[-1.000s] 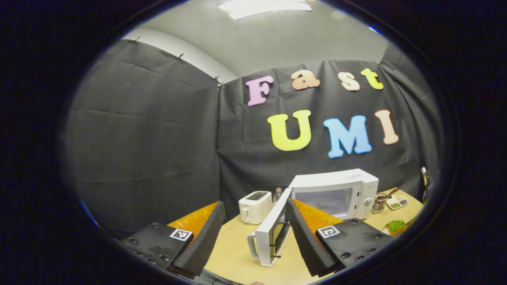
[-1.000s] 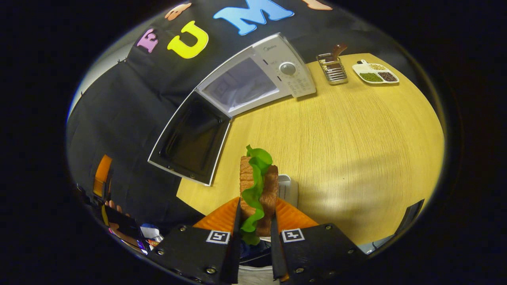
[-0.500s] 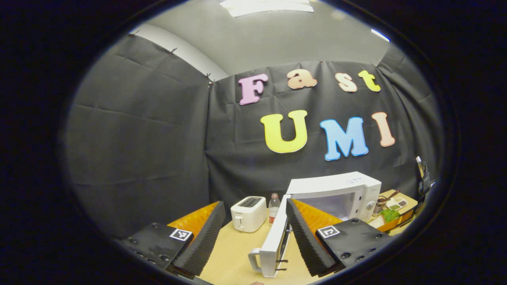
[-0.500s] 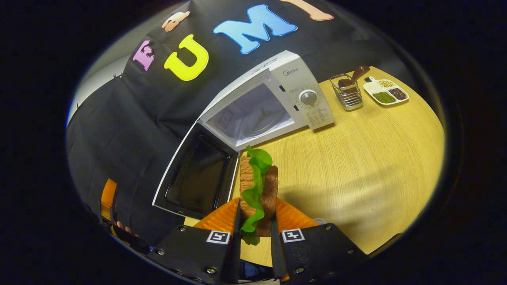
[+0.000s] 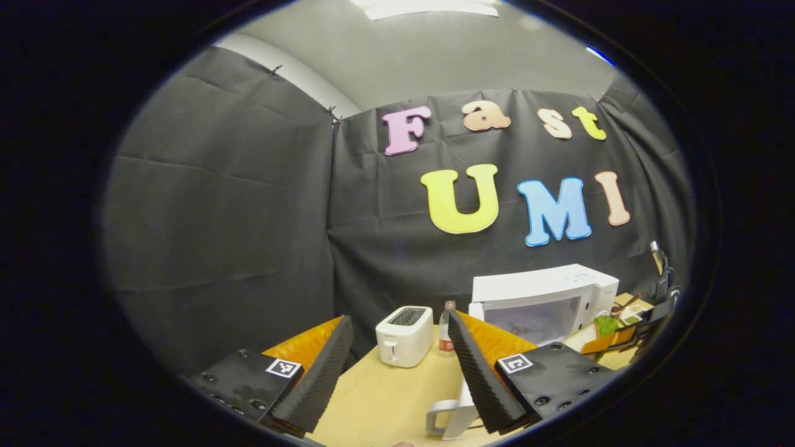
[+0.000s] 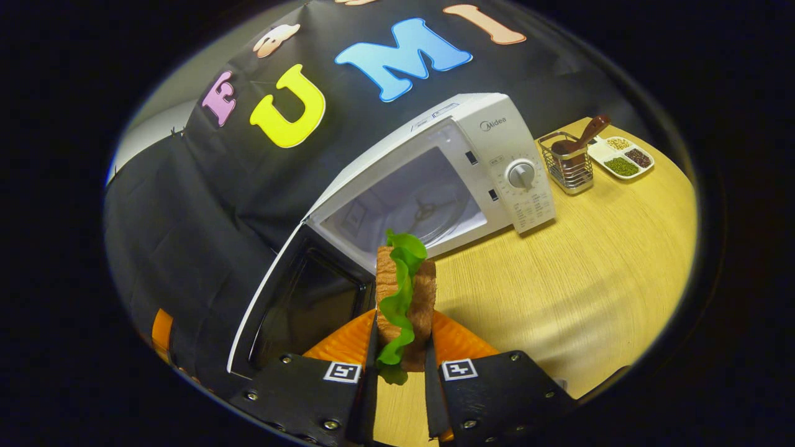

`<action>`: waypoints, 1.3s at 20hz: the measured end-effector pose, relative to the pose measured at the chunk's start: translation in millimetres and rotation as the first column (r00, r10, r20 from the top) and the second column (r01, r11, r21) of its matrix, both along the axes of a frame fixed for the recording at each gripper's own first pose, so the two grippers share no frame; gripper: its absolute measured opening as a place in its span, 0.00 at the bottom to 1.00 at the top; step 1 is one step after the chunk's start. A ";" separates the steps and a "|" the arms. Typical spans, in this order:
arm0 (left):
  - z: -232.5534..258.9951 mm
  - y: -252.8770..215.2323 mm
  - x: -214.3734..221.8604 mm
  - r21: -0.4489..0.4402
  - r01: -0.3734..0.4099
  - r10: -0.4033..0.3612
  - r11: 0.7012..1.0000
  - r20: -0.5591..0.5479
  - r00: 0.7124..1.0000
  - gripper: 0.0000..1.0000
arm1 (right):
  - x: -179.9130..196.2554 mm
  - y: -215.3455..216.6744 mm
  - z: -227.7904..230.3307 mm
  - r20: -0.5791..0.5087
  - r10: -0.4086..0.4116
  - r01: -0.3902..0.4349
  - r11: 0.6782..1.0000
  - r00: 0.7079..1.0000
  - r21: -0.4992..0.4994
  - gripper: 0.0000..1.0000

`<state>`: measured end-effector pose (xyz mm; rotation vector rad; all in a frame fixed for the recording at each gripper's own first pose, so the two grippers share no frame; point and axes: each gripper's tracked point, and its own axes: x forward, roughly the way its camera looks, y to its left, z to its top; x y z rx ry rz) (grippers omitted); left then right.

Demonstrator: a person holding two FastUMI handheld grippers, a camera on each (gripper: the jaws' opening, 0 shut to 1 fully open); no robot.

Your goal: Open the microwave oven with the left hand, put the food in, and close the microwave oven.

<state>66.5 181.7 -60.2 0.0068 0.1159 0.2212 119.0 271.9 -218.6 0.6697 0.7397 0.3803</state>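
Observation:
The white microwave stands at the back of the table with its door swung wide to the left, so the cavity and turntable lie bare. My right gripper is shut on a sandwich of two brown slices with green lettuce, held upright just in front of the cavity mouth. In the left gripper view, my left gripper is open and holds nothing. The door's edge and handle sit low by its right finger. Farther right are the microwave and the sandwich.
A white toaster and a small bottle stand left of the microwave. Right of it are a wire basket with a brown utensil and a white divided dish. The wooden table stretches to the right.
My right gripper has carried the sandwich forward, from over the table to the cavity mouth. The left gripper stayed open; the door edge slid lower and right in its view.

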 end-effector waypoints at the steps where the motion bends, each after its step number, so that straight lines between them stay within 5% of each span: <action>1: 0.3 5.2 2.4 0.003 -0.002 0.002 1.000 -0.001 1.000 1.00 | 10.3 3.9 -1.2 0.006 -0.018 0.018 1.000 1.000 0.002 0.33; 17: -40.4 108.6 3.4 0.044 -0.141 0.145 0.989 -0.103 0.984 1.00 | 155.6 65.1 -29.9 0.103 -0.213 0.212 0.977 0.972 0.019 0.33; 26: -55.7 135.5 -25.5 0.078 -0.225 0.234 0.971 -0.141 0.962 1.00 | 204.2 80.6 -56.6 0.132 -0.212 0.217 0.976 0.968 -0.017 0.33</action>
